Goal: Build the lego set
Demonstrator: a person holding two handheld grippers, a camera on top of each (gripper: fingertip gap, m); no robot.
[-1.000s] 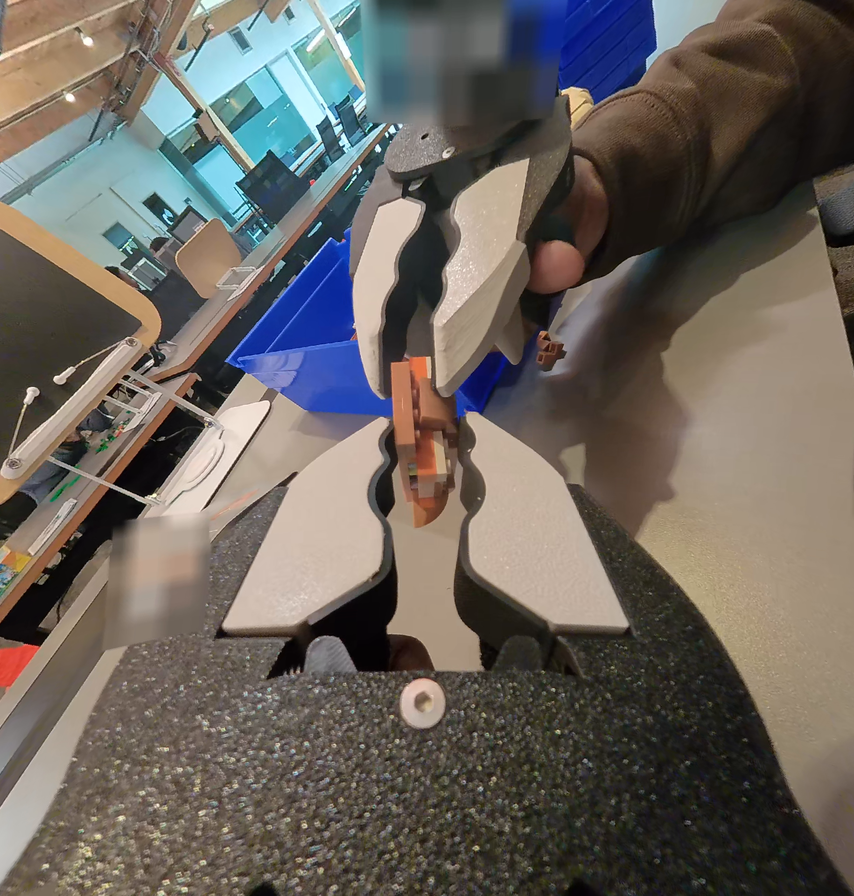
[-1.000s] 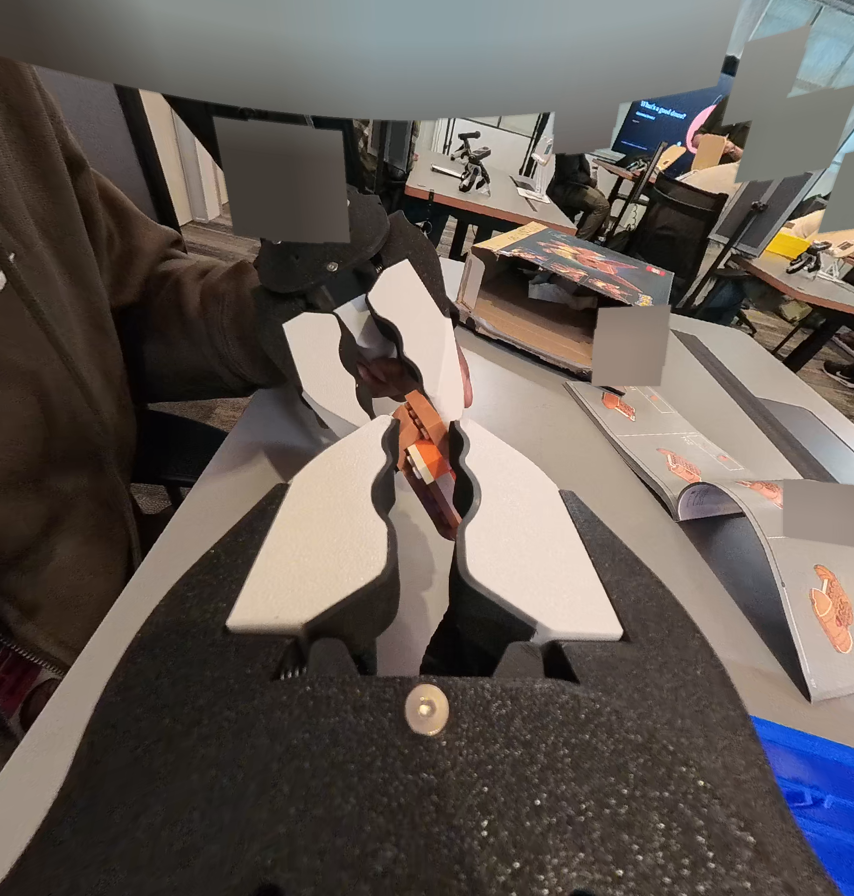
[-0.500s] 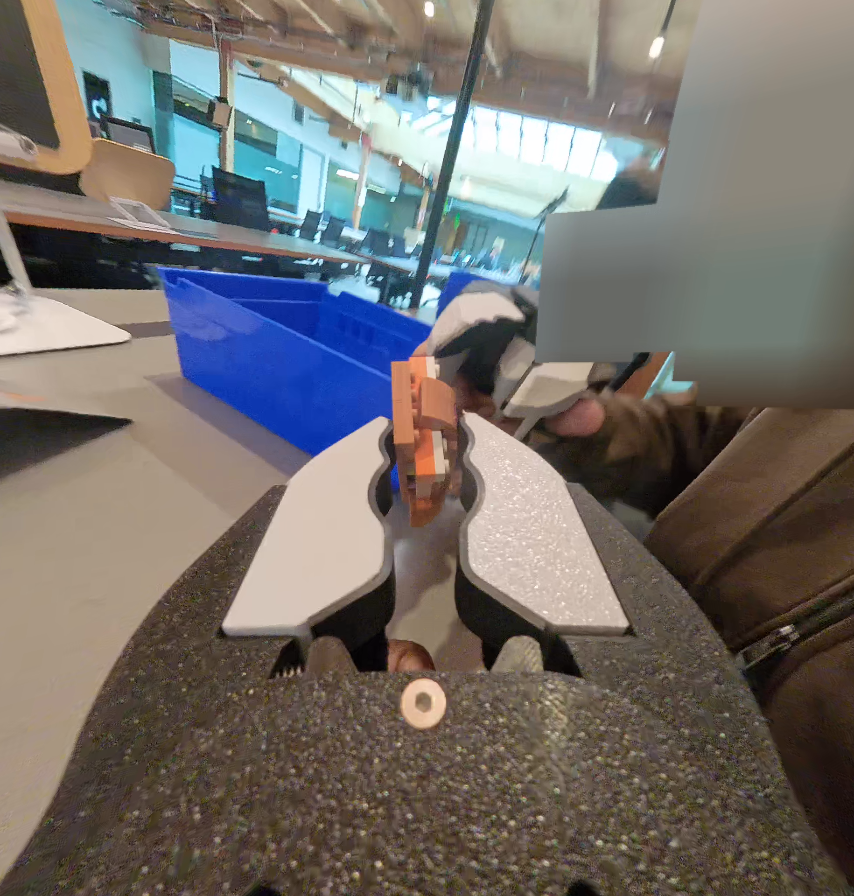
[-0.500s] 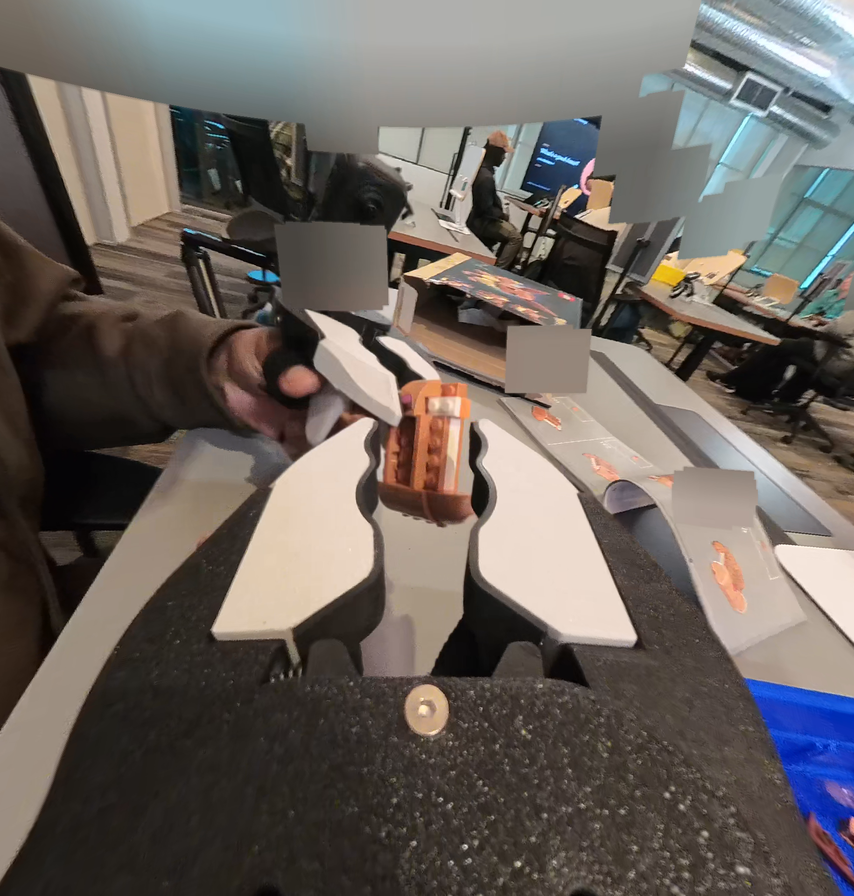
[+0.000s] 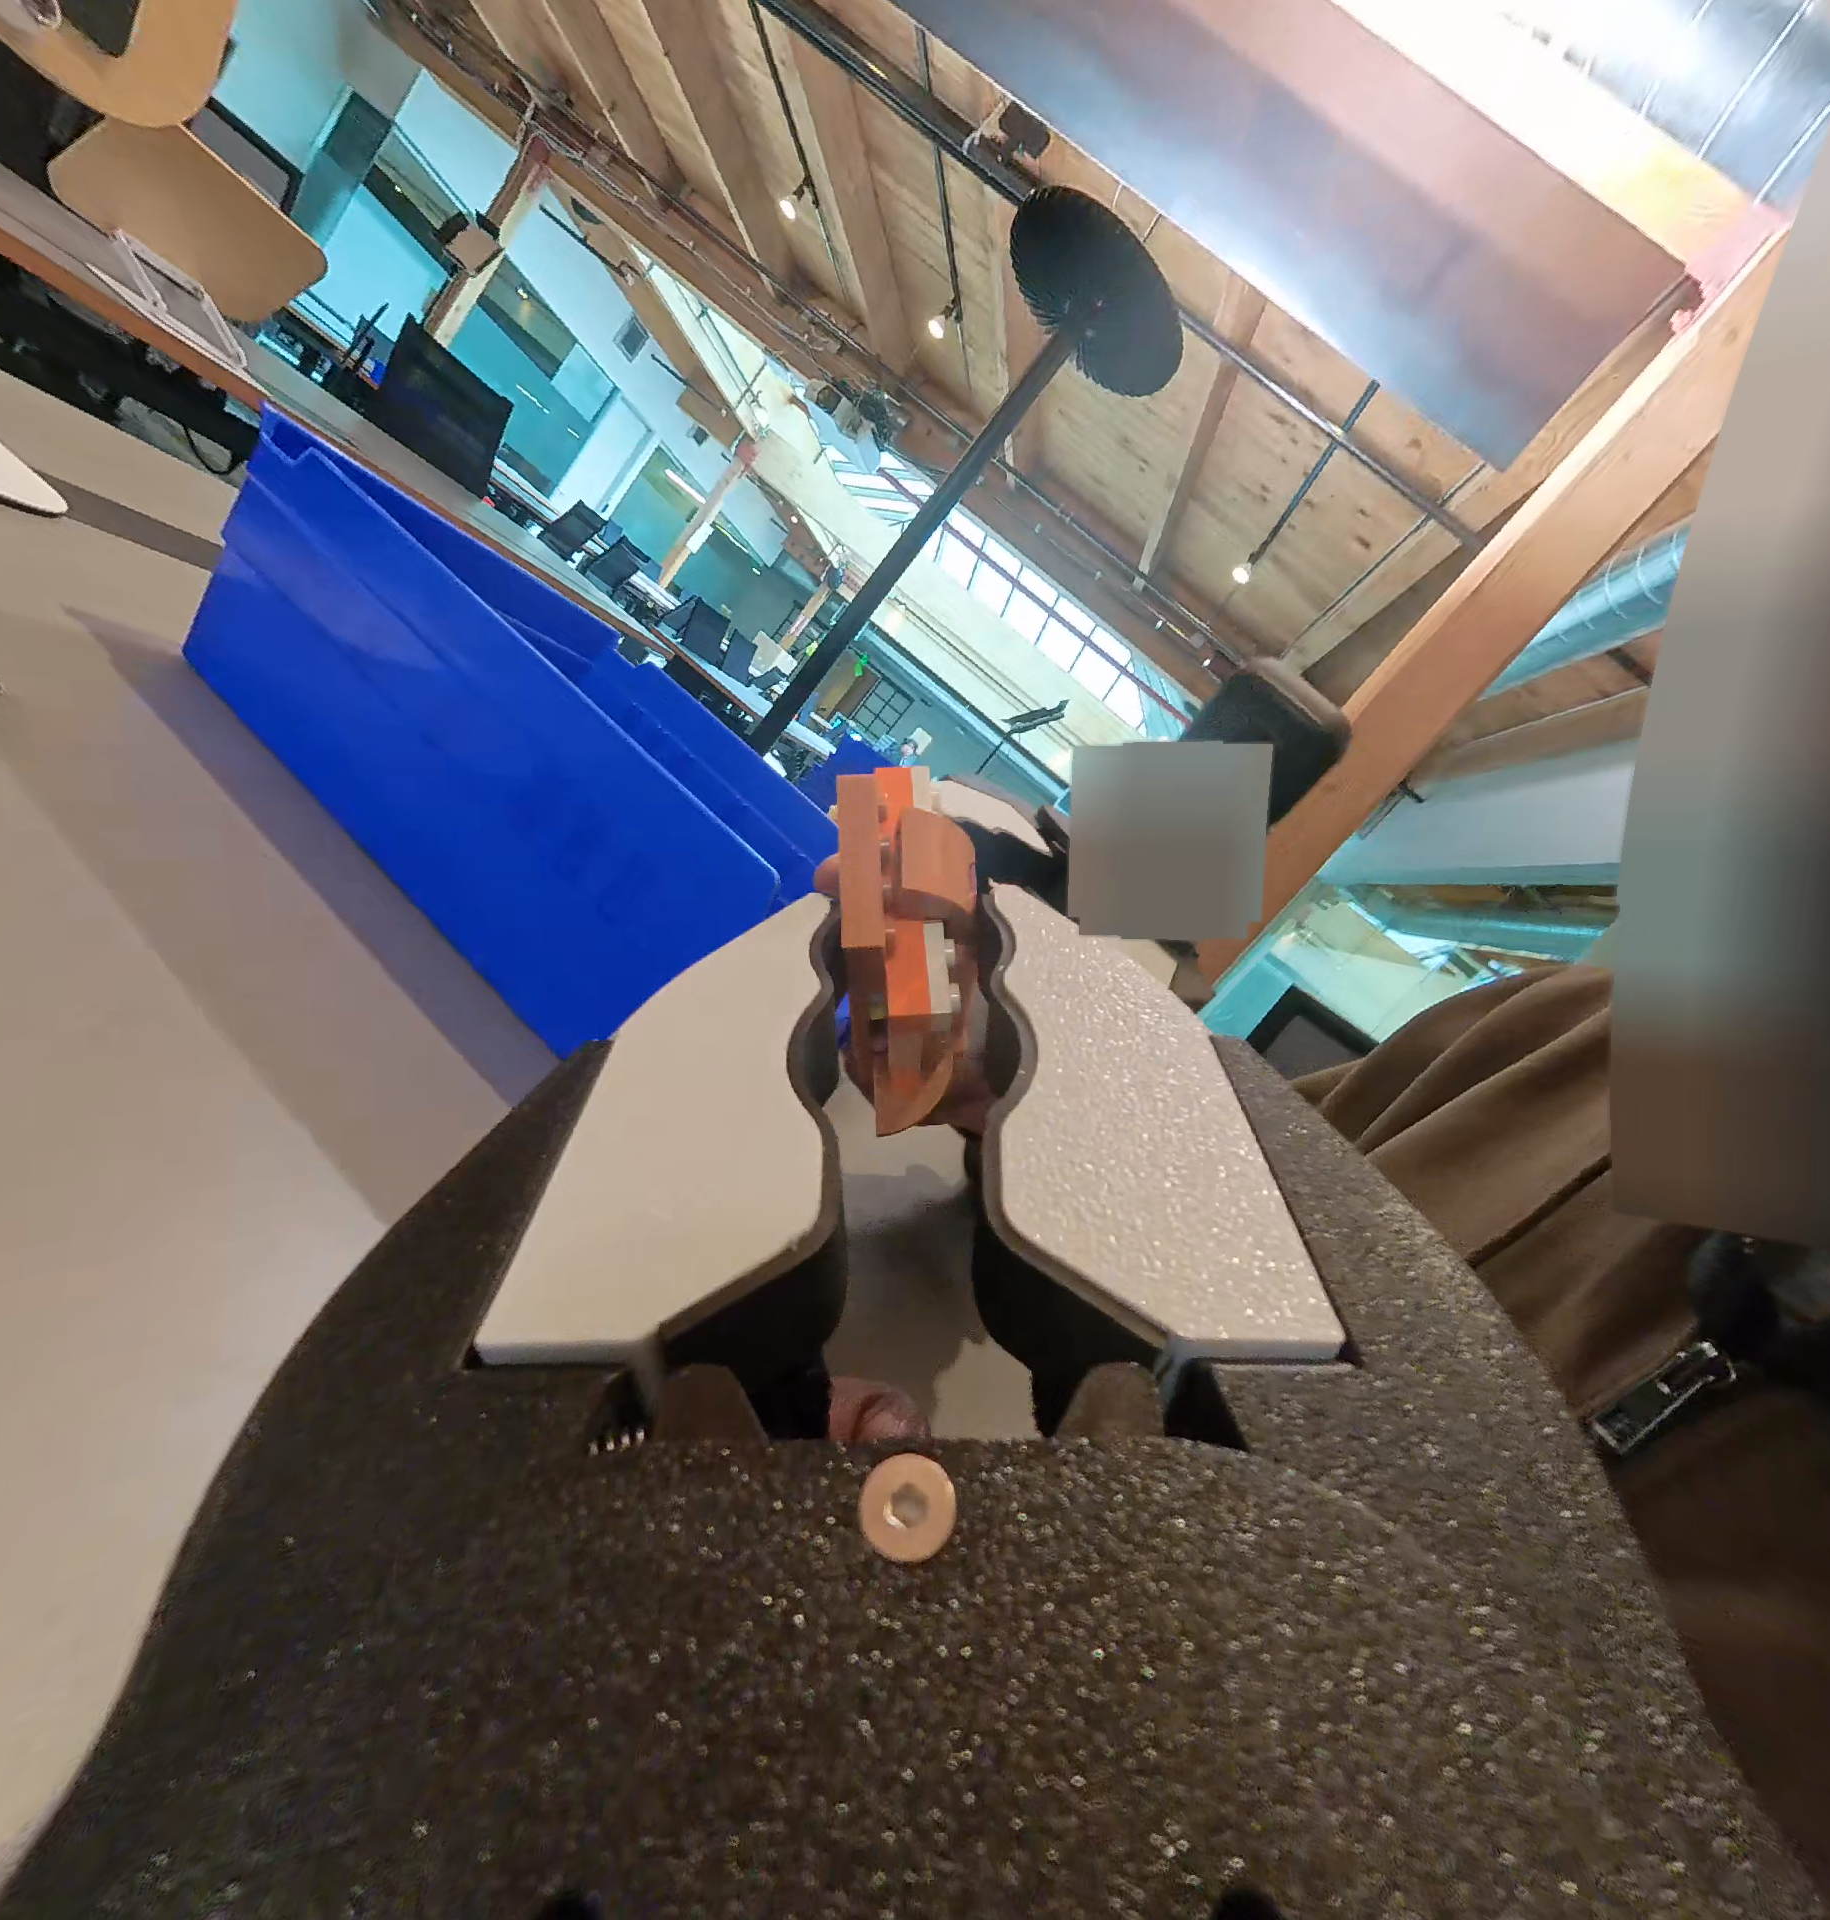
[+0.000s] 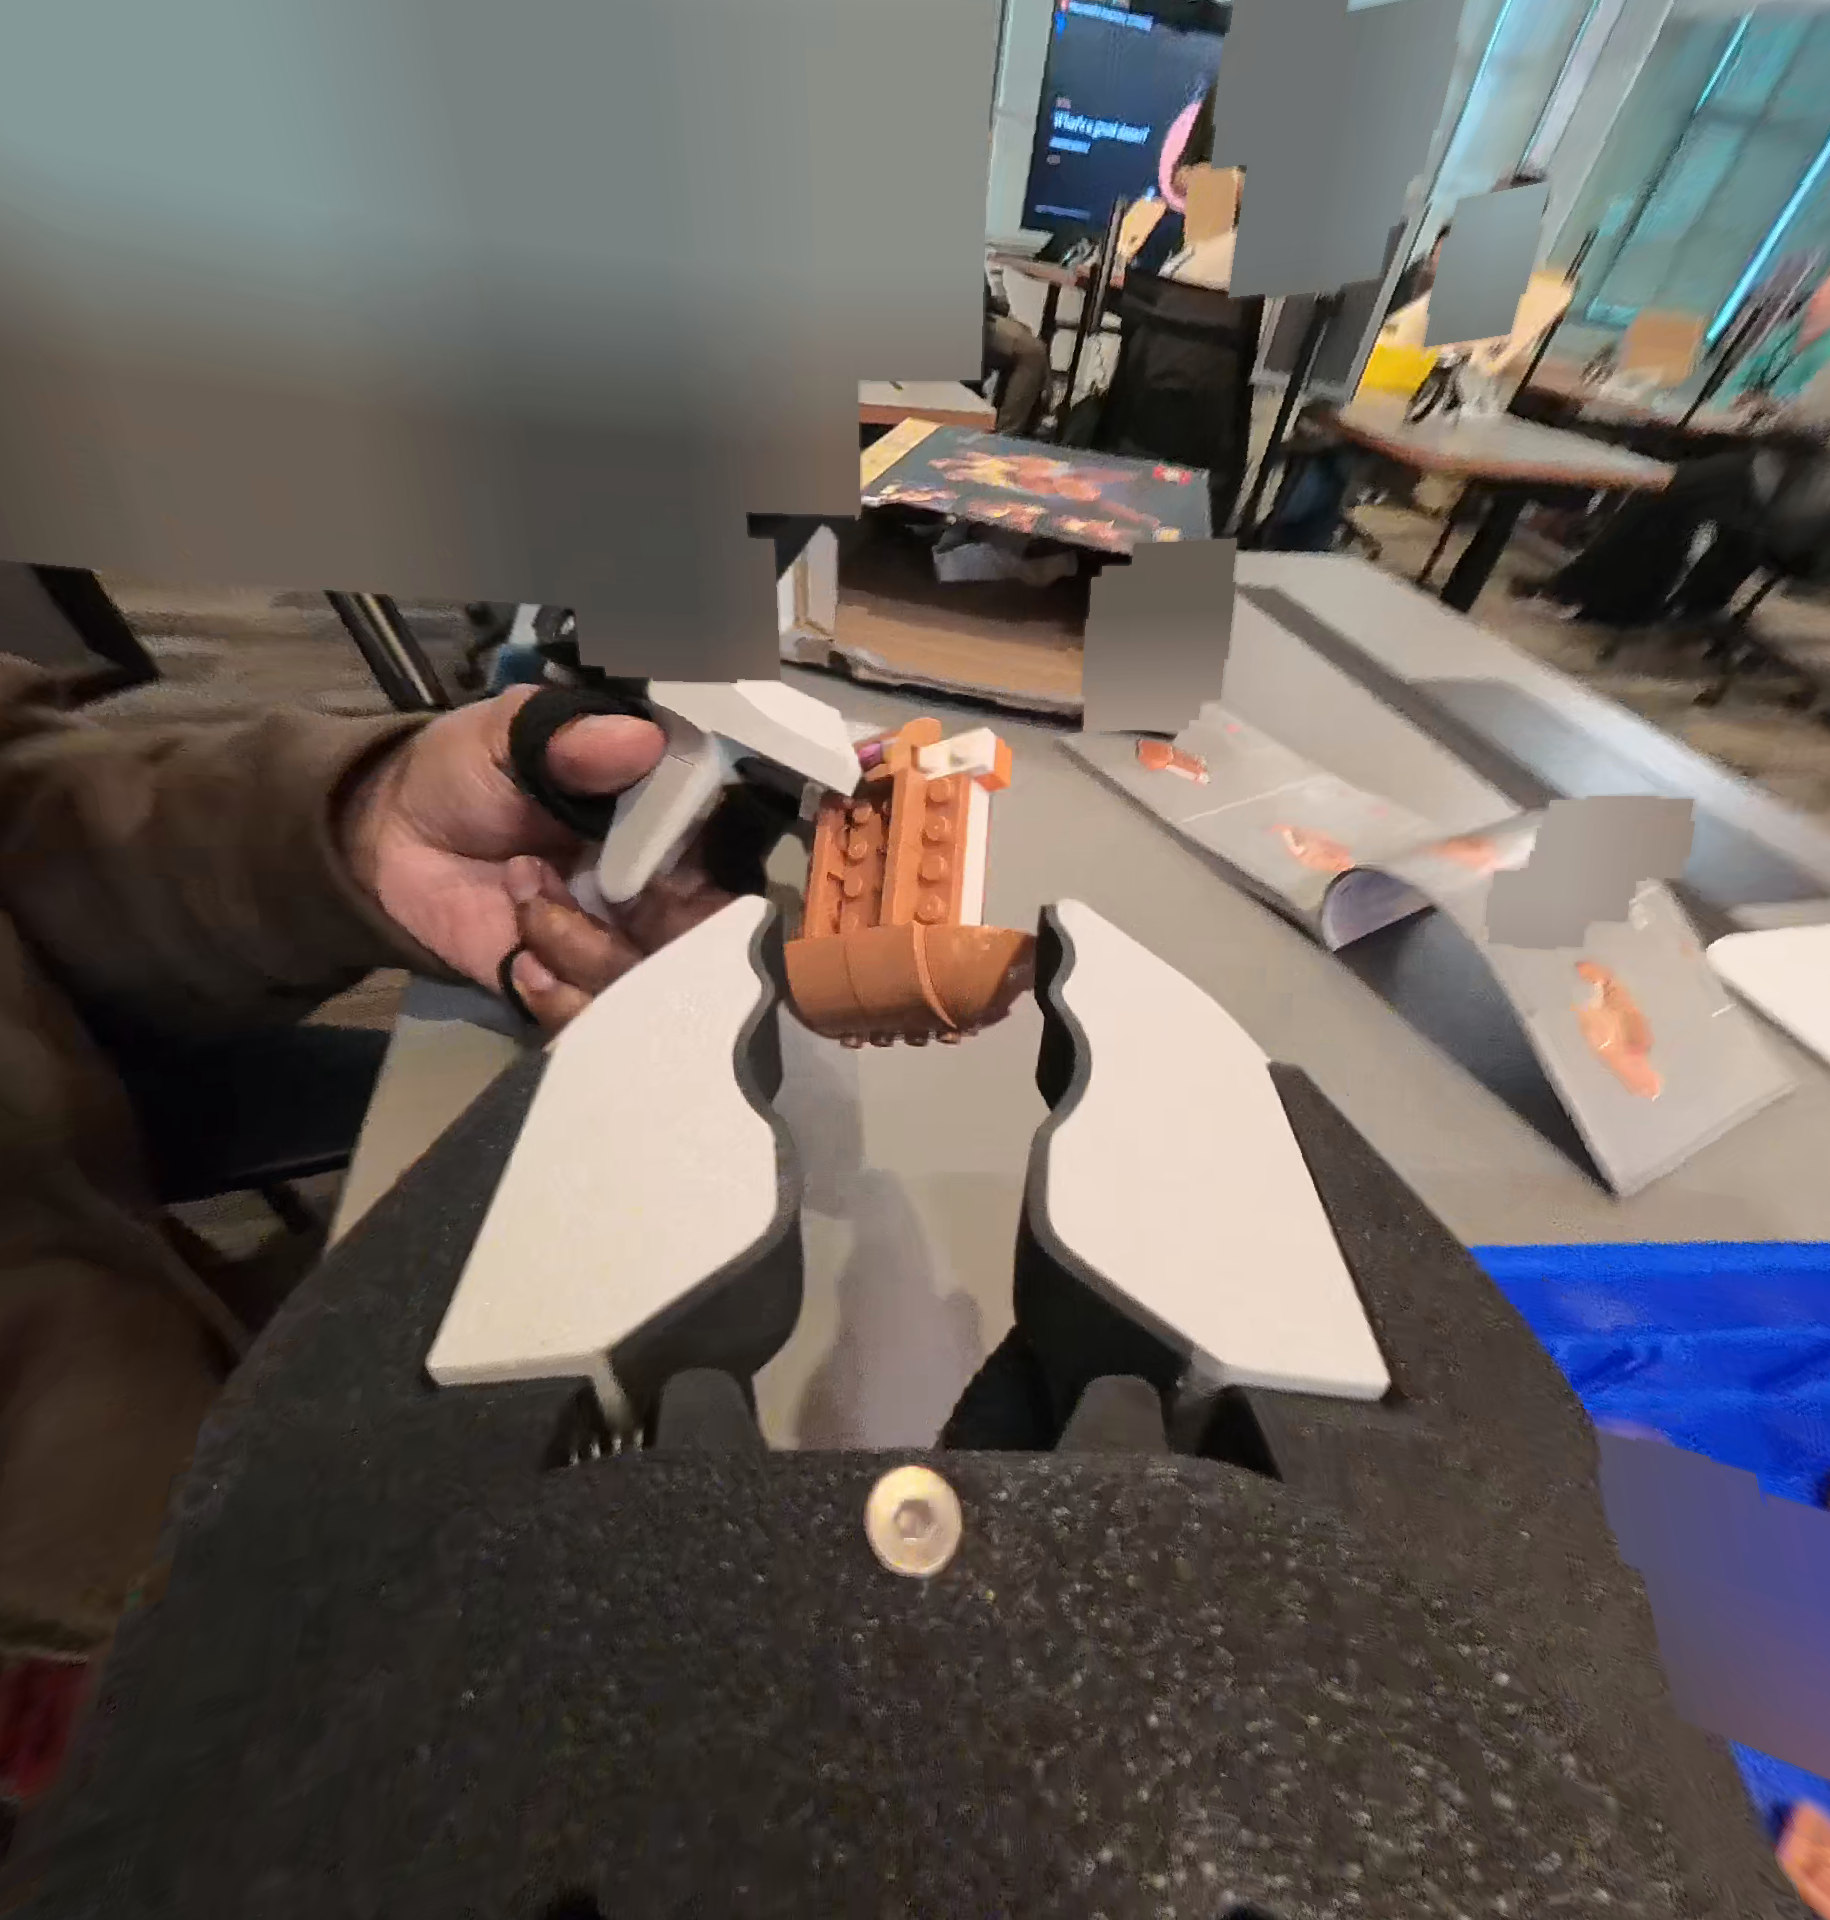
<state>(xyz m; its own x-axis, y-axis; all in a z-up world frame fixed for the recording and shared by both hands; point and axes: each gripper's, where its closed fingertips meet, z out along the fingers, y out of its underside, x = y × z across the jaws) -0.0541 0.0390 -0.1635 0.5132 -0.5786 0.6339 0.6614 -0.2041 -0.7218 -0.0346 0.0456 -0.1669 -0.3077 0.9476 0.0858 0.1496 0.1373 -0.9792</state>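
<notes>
Lego model [image 5: 906, 961] is gripped in my left gripper [image 5: 911, 997] jaws. My right gripper [image 6: 906, 977] jaws are apart around it. Only the right view shows the booklet [image 6: 1513, 935].

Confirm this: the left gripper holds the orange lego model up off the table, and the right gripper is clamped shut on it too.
Wrong on the right gripper: the right wrist view shows its jaws open, with a gap either side of the lego model. The left gripper does hold it up off the table.

Open-plan office: desks [image 6: 1493, 457], wall screen [image 6: 1108, 114]
</notes>
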